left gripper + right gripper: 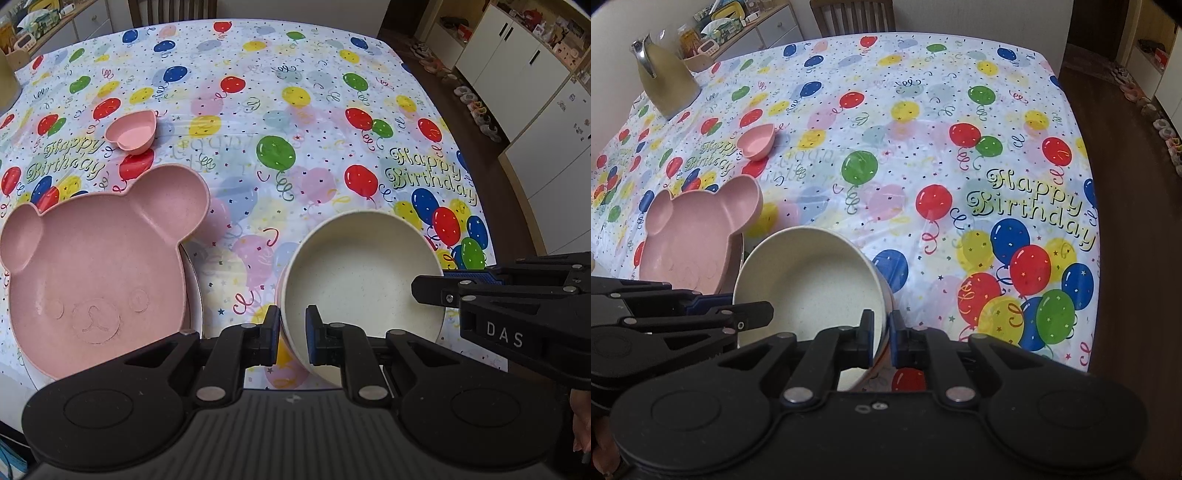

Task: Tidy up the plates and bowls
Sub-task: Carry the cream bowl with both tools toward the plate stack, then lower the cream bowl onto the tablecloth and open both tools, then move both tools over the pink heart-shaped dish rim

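A cream bowl (362, 280) (809, 284) hangs a little over the near part of the table, gripped from both sides. My left gripper (292, 314) (764, 312) is shut on the bowl's left rim, one pad inside and one outside. On the opposite rim my right gripper (881, 319) (424, 291) is shut on the wall in the same way. A pink bear-shaped divided plate (96, 266) (698, 240) lies to the left of the bowl, stacked on a round white plate (195, 295). Further back sits a small pink heart-shaped bowl (131, 133) (757, 144).
The table wears a balloon-print birthday cloth (280, 110) (923, 122). A cream jug (665, 77) stands at the far left corner, and a wooden chair (853, 14) is behind the far edge. White cabinets and shoes (480, 110) line the floor at right.
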A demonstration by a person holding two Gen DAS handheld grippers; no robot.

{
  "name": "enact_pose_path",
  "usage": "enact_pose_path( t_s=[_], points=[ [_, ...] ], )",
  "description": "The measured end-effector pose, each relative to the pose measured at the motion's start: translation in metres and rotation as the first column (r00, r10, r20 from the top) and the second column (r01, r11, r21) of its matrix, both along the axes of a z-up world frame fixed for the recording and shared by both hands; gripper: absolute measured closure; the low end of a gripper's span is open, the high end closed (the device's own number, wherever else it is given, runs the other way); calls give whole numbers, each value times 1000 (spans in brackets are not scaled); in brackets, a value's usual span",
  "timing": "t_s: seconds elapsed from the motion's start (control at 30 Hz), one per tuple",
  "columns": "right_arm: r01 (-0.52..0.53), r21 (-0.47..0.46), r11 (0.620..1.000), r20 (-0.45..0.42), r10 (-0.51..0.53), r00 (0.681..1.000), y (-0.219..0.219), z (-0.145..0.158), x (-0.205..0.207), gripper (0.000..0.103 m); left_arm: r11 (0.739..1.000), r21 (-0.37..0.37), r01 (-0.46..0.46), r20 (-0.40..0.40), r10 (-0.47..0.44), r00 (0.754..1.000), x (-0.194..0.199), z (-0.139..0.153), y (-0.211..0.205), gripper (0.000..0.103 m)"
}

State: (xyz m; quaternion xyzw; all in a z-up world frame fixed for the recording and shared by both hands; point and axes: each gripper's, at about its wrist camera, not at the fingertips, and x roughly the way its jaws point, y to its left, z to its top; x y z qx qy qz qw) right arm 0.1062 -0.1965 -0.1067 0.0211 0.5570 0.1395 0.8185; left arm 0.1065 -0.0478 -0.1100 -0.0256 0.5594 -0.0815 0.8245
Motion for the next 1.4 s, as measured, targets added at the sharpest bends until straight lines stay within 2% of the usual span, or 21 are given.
enact_pose_path(
  t_s=[0.2,0.37,0.83,1.1,1.4],
  points=[
    [-14,9,1000,23,14,1000,0,8,-2,84,1000,4,9,24,-9,1000,-3,9,2,89],
    [-19,23,1000,41,18,999,-2,19,-2,82,1000,9,5,52,-5,999,-8,22,4,89],
    [-94,49,994,139,86,987,13,62,-3,71,998,17,-63,155,60,986,-14,65,26,88],
    [-108,49,993,192,96,977,36,82,8,63,997,12,-73,208,69,976,6,82,56,80],
    [-100,42,994,217,89,972,79,92,36,53,998,6,-68,225,64,972,42,88,110,79]
  ],
)
